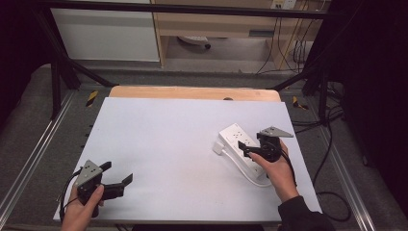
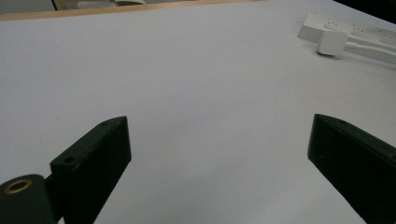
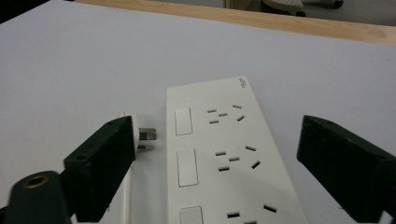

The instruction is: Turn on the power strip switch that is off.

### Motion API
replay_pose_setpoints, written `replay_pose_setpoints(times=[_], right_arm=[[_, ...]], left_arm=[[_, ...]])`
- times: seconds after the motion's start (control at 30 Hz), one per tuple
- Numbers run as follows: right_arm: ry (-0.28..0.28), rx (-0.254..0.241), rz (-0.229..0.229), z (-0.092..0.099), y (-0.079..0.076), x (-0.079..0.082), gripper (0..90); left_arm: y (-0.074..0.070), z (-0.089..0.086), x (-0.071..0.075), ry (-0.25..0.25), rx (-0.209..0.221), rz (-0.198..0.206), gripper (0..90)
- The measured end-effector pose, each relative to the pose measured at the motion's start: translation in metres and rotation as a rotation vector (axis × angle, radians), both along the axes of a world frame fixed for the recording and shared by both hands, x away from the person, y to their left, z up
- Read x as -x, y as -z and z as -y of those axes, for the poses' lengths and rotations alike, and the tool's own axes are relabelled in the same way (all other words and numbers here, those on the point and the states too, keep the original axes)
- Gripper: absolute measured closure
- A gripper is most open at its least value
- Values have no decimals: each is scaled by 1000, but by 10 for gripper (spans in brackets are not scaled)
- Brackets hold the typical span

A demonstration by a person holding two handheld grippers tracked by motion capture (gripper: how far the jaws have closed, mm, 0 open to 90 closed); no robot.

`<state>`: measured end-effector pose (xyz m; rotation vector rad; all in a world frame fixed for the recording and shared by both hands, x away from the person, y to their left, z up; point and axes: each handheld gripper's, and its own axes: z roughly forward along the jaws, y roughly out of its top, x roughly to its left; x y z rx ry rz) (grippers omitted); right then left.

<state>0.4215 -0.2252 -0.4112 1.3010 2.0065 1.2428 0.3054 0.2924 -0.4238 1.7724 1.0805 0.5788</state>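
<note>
A white power strip [image 1: 234, 139] lies on the right half of the white table [image 1: 168, 144]. Its white plug [image 3: 136, 135] rests loose beside its left edge, prongs toward the strip. The white cable [image 1: 246, 174] curls back near the person's right hand. My right gripper [image 1: 251, 143] hovers just over the near part of the strip, open wide, its jaws either side of the power strip [image 3: 224, 154] and touching nothing. My left gripper [image 1: 118, 172] sits at the front left corner, also open, nothing between its jaws. From there the power strip [image 2: 350, 30] lies far off.
A bare wooden strip [image 1: 192, 92] runs along the table's back edge. Black frame bars [image 1: 57, 72] stand at the back corners. Dark cables [image 1: 332, 144] trail on the floor to the right. A pale cabinet [image 1: 211, 24] stands behind.
</note>
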Motion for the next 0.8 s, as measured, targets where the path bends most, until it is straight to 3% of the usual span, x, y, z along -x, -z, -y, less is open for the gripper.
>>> replay_pose_setpoints(times=[0.1, 0.27, 0.8], right_arm=[[13, -3, 5, 2, -2, 1, 44], [13, -15, 25, 4, -6, 4, 28], [35, -41, 106, 20, -23, 18, 33]], left_arm=[[0, 0, 0, 0, 0, 0, 60], [0, 0, 0, -1, 1, 0, 59], [0, 0, 0, -1, 4, 1, 59]])
